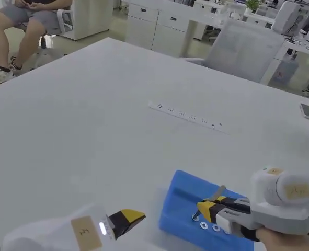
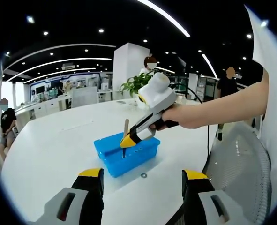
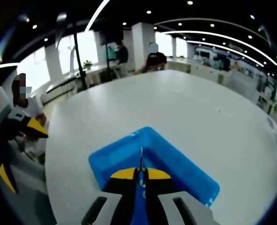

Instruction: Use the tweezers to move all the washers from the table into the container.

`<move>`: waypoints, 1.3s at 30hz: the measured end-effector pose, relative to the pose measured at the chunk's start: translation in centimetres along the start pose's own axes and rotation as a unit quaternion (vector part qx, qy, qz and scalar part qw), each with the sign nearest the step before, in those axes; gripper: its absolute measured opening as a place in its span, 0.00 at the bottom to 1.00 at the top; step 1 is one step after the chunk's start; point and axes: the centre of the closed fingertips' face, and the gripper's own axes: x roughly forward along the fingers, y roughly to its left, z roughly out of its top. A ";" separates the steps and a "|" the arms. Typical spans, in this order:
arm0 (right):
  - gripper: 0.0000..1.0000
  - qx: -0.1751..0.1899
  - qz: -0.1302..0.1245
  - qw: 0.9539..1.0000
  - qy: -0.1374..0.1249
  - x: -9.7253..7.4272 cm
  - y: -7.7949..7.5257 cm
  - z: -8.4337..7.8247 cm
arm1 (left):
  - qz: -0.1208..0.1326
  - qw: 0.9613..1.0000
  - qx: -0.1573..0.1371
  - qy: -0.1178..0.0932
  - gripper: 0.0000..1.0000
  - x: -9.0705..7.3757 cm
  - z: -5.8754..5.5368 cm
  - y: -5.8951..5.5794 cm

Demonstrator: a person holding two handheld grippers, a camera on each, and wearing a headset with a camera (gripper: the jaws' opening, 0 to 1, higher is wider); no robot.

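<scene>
Worktop (image 1: pixel 91 130) is white and broad. At left, the left tongs (image 2: pixel 143 173) hang spread and empty above it. One washer (image 2: pixel 143 175) lies on the worktop just beside the blue container (image 2: pixel 124 164). At right, over the container, the right tongs (image 3: pixel 141 174), held in a hand (image 2: pixel 187 117), pinch the tweezers (image 3: pixel 141 159), whose tips point down into it.

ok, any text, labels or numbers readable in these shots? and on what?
No text is legible.
On the left gripper, a tan sticker: dark marks, too blurred to read.
On the right gripper, tan labels: faint marks, unreadable.
On the table, a power strip: markings too small to read.
</scene>
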 end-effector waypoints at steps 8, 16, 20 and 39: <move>0.04 -0.004 -0.001 1.000 0.001 0.0 0.0 -0.1 | -0.001 1.000 0.001 0.000 0.68 0.0 0.0 0.0; 0.04 0.003 -0.002 1.000 -0.006 -0.5 0.3 0.3 | -0.002 1.000 0.000 0.000 0.68 0.0 -0.1 -0.1; 0.04 0.000 -0.003 1.000 -0.011 -0.7 0.2 0.8 | -0.003 1.000 0.002 0.001 0.68 0.0 -0.1 -0.2; 0.04 -0.016 -0.006 0.999 -0.043 -3.1 1.2 3.3 | -0.005 1.000 0.004 0.003 0.68 0.0 -0.2 -0.3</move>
